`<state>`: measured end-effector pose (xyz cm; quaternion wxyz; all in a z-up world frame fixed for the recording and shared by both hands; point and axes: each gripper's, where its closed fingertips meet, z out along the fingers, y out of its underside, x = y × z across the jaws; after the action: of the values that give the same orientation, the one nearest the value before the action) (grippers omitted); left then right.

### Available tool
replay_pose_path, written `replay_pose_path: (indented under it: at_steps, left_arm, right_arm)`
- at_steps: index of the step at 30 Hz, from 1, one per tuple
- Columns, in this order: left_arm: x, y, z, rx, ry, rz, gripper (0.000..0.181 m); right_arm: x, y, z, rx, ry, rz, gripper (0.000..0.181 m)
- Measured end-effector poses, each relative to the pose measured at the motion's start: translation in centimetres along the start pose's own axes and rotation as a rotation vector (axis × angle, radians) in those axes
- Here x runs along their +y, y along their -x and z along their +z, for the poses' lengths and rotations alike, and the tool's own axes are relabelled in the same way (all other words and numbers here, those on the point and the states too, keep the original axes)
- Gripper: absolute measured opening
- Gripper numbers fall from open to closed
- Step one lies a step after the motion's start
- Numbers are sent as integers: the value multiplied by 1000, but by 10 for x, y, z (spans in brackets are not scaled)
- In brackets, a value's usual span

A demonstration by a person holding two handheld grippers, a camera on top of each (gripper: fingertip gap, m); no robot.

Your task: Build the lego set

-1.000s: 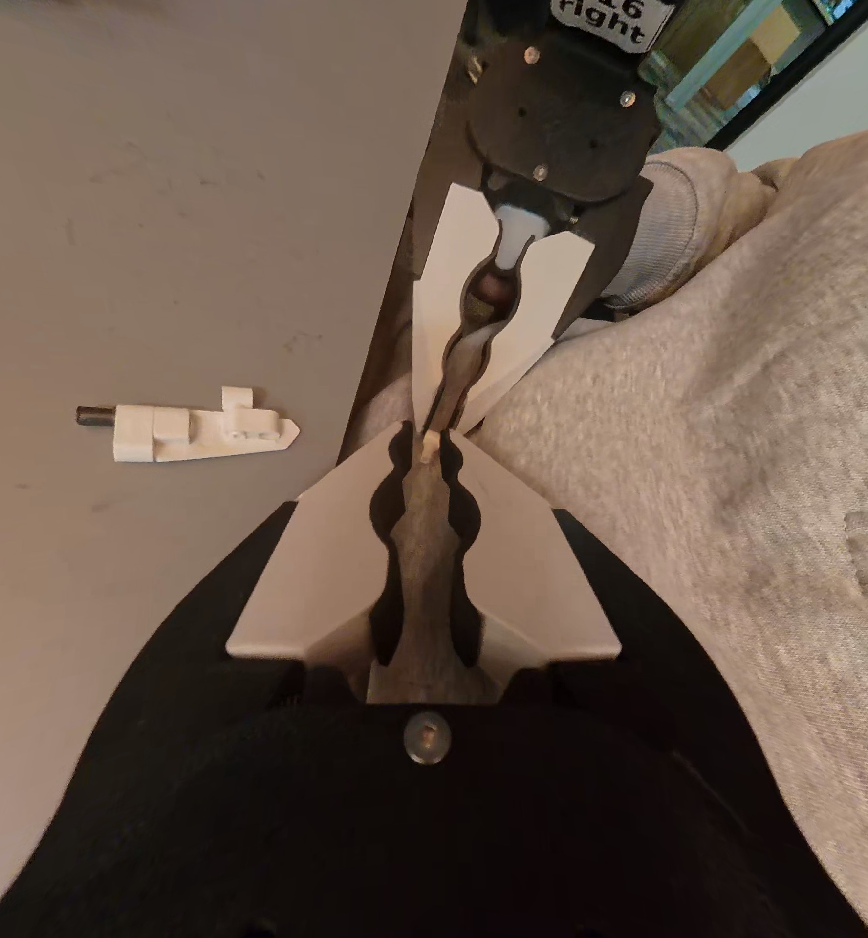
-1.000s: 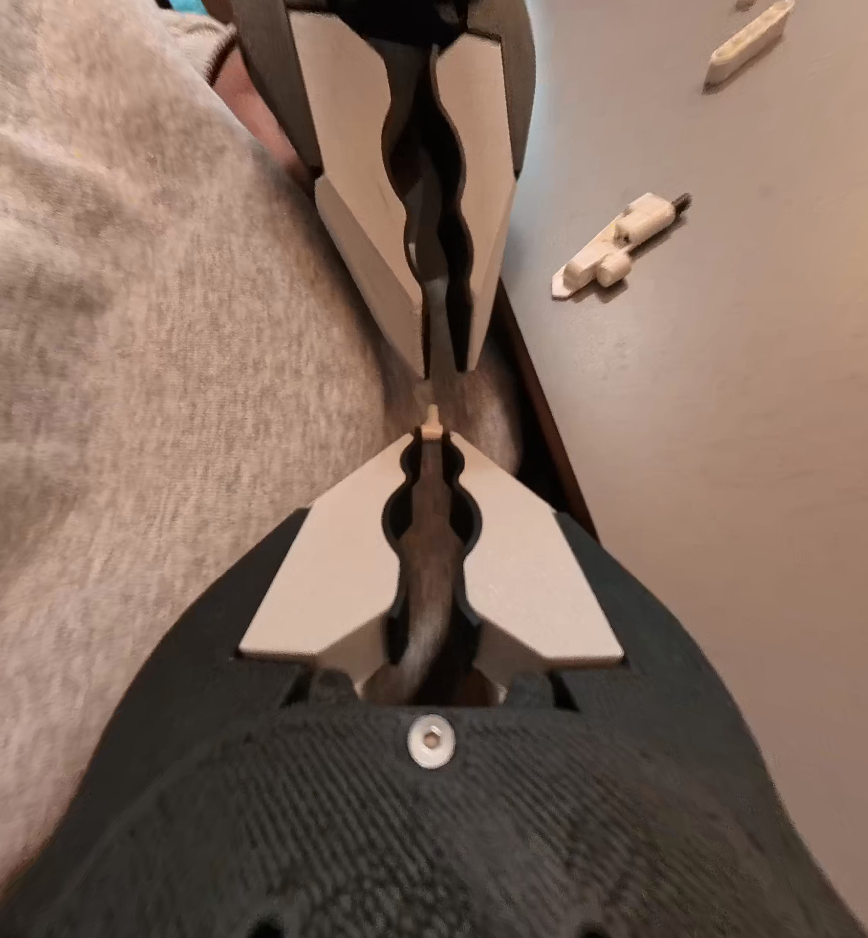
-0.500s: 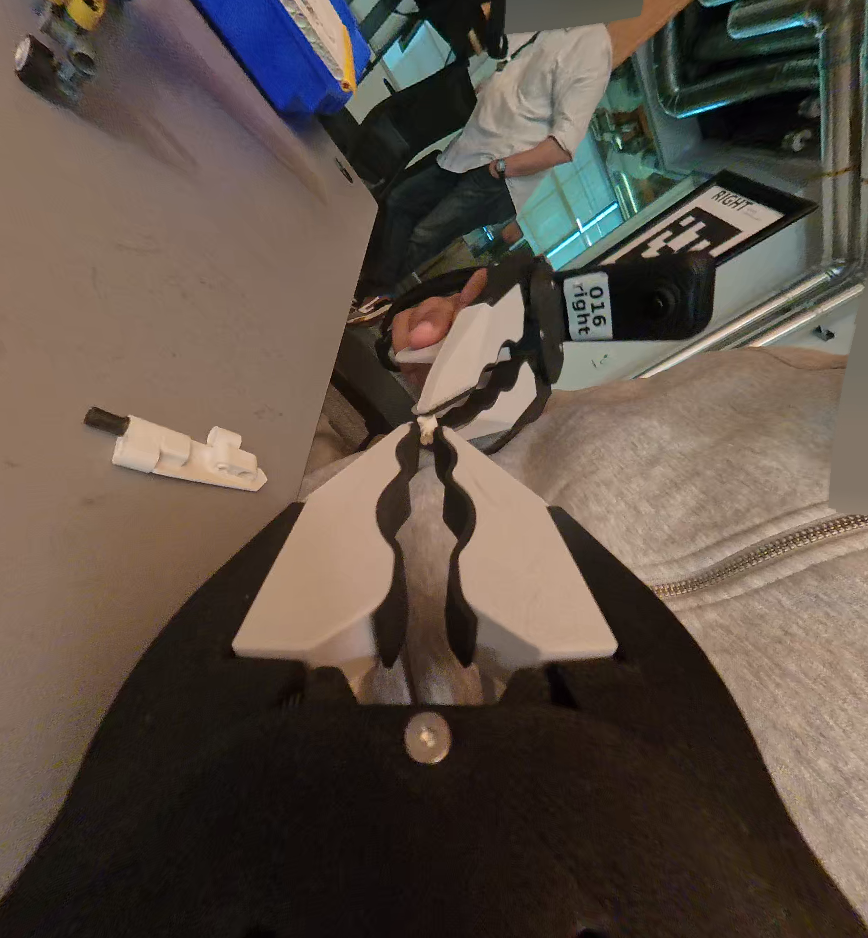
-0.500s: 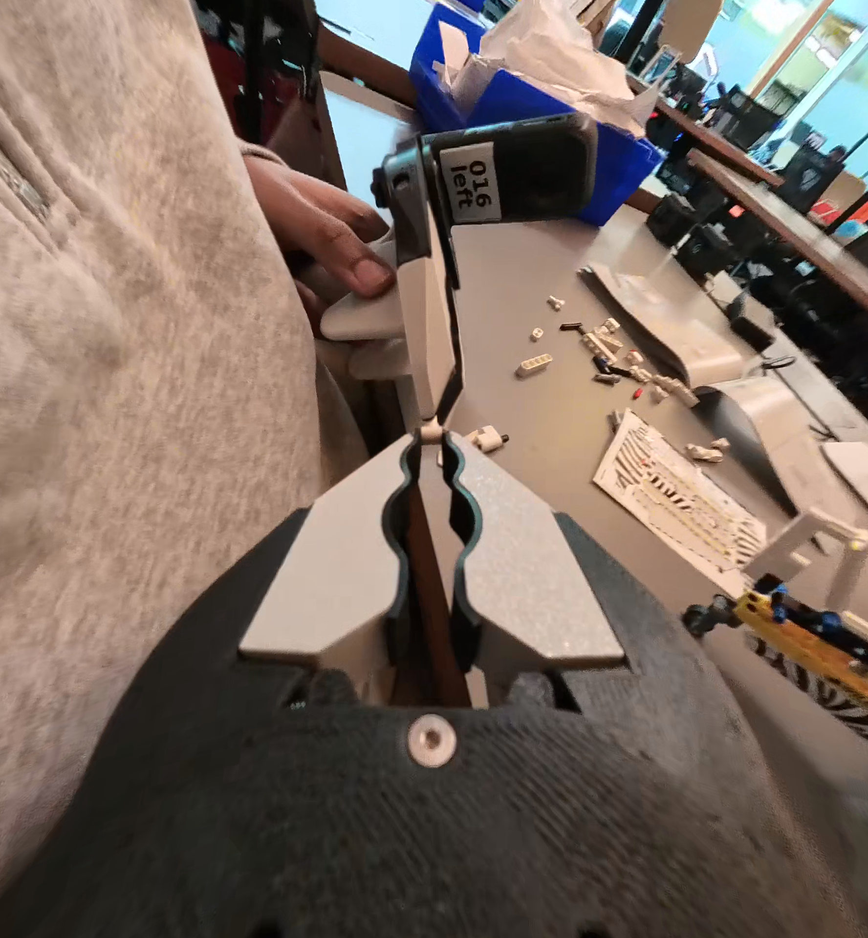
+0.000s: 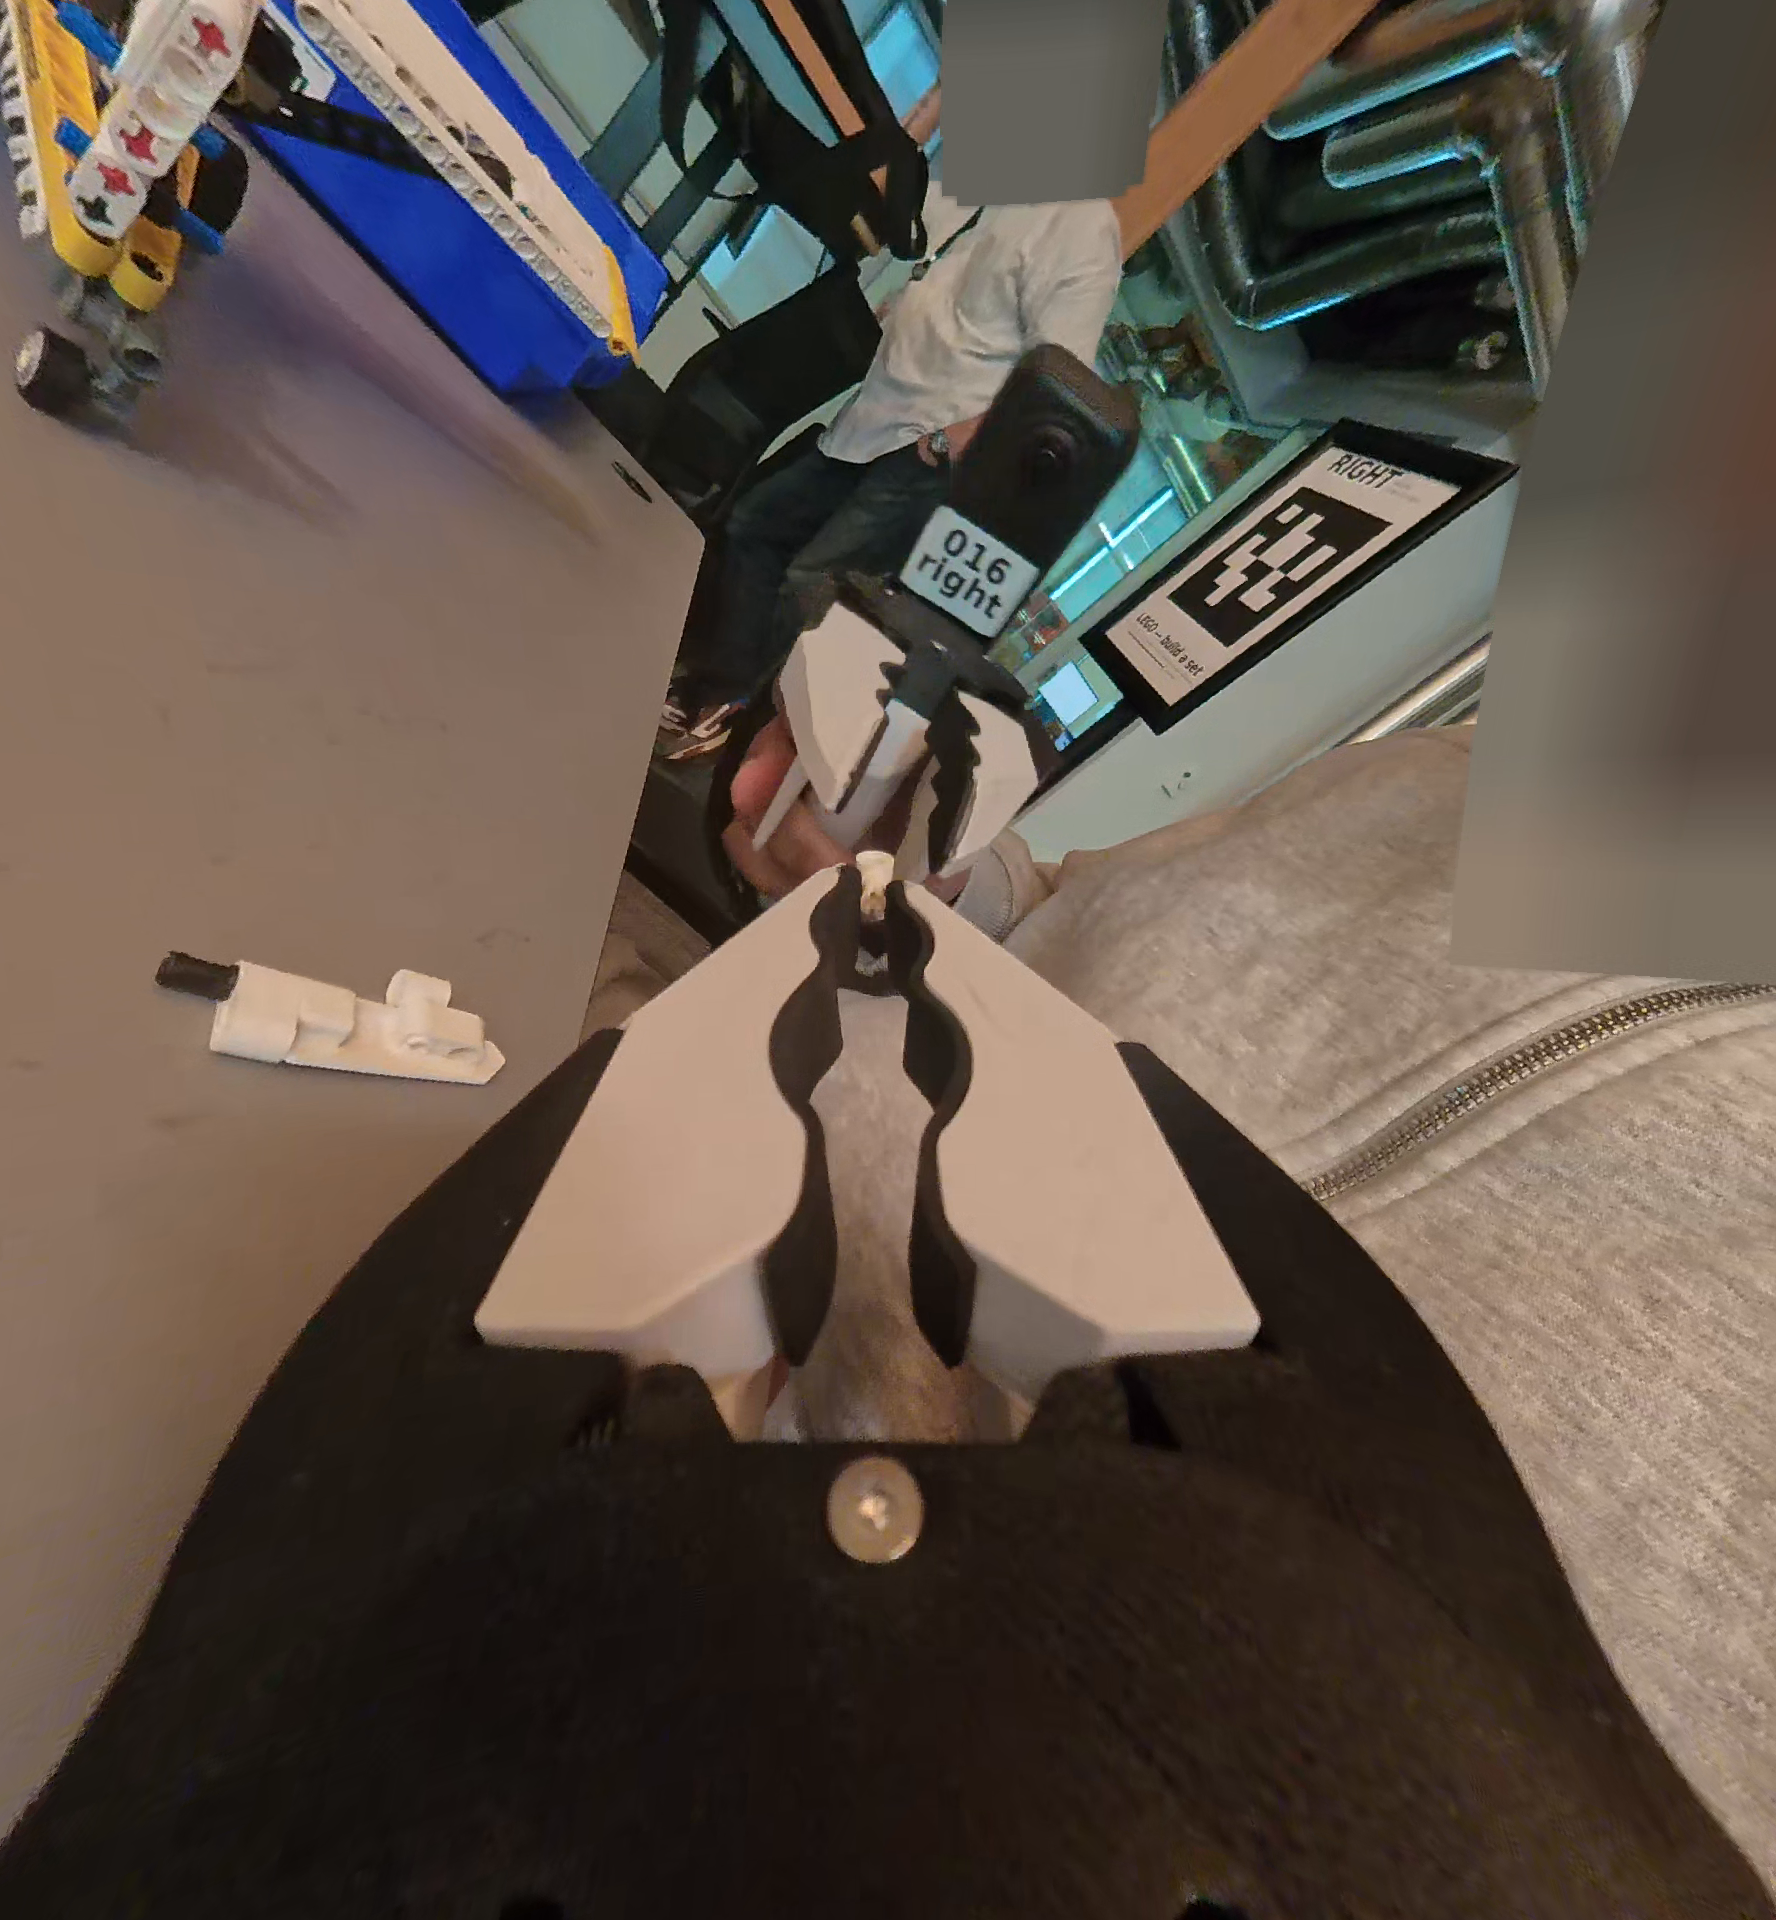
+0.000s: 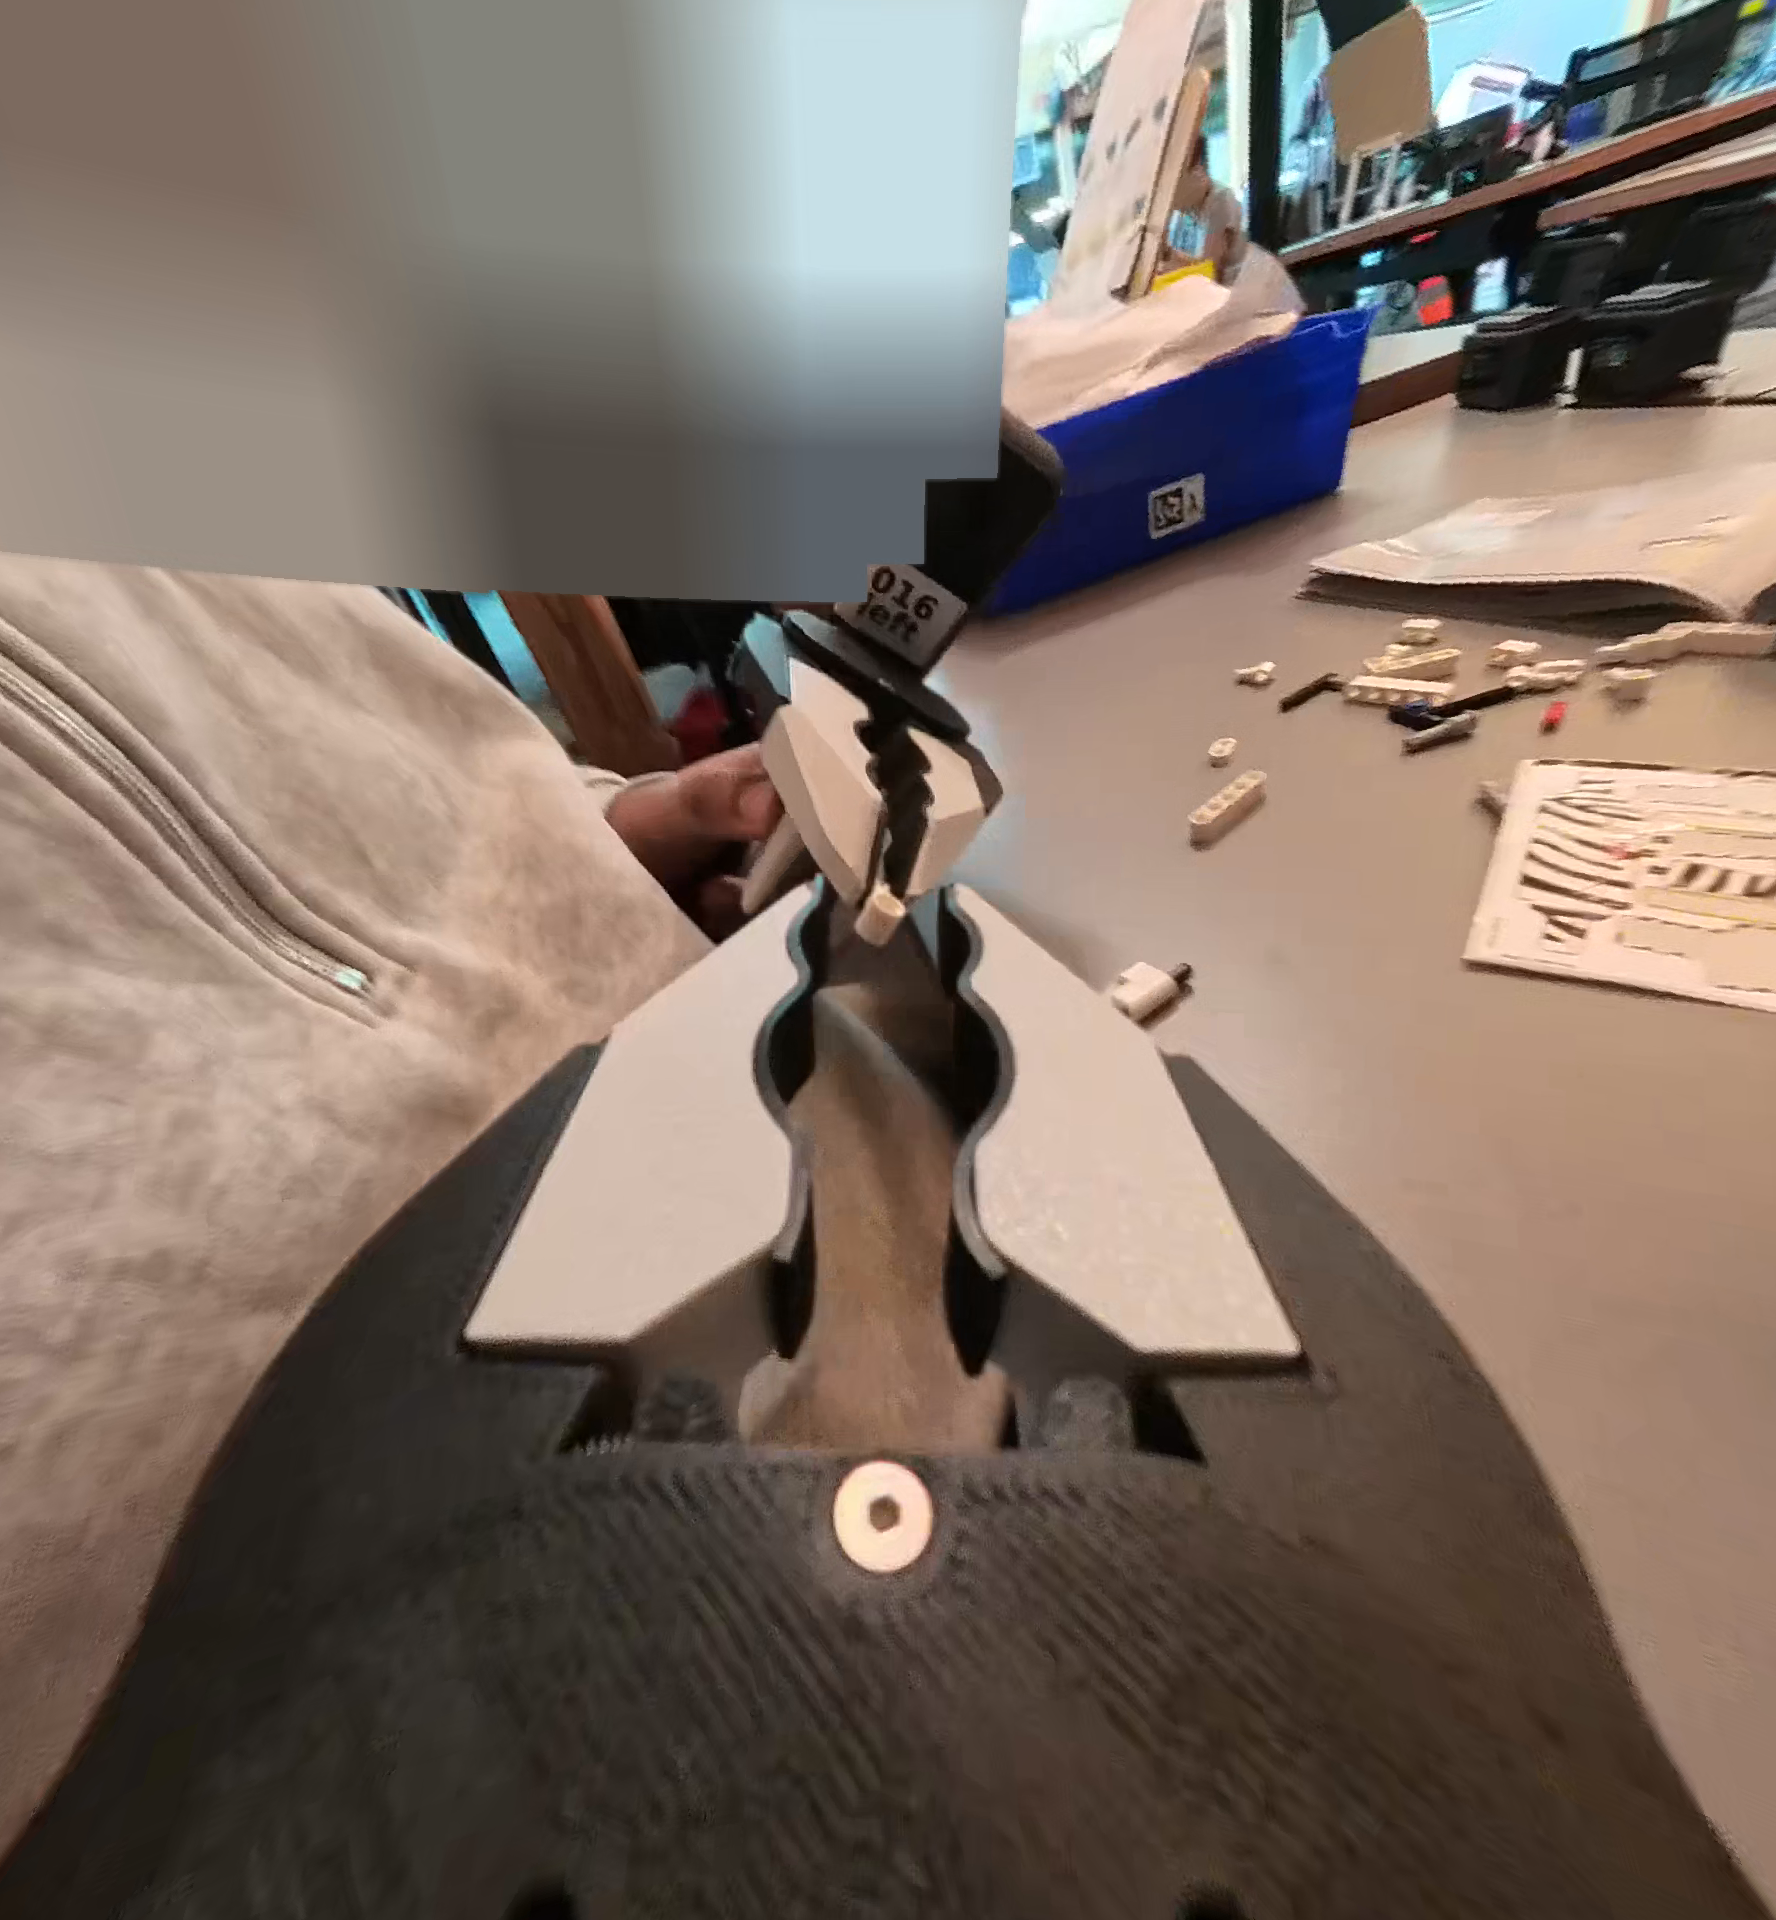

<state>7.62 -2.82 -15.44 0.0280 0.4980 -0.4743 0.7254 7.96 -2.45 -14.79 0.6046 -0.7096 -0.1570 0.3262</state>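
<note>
White little peg (image 5: 871, 891) sits pinched at the tip of the left hand-held gripper (image 5: 871, 902); a white sub-assembly (image 5: 344, 1023) lies on the surface (image 5: 240, 727) at 9 o'clock. Right view: right hand-held gripper (image 6: 879, 914) gapes a bit, empty, loose bricks (image 6: 1424, 675) at 2 o'clock. Plenty left to build, I reckon.

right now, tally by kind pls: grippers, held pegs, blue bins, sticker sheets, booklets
grippers: 2 (left gripper, right gripper)
cream peg: 1
blue bin: 1
sticker sheet: 1
booklet: 1
total: 6
</note>
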Motion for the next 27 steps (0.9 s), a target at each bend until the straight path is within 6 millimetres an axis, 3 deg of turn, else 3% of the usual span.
replay_pose_path:
  at_steps: [1,8,15,27]
  left_arm:
    - [0,-1,1,3,0,9,3]
    - [-6,-6,0,-13,-19,95,3]
    - [-3,-5,3,-23,-5,105,3]
    - [-7,-6,4,-31,-15,137,2]
  right_arm:
    - [0,0,0,-18,-6,34,19]
    - [3,-3,3,-65,-25,225,19]
    - [1,3,5,-110,-44,260,5]
    - [-1,2,4,-123,-60,293,5]
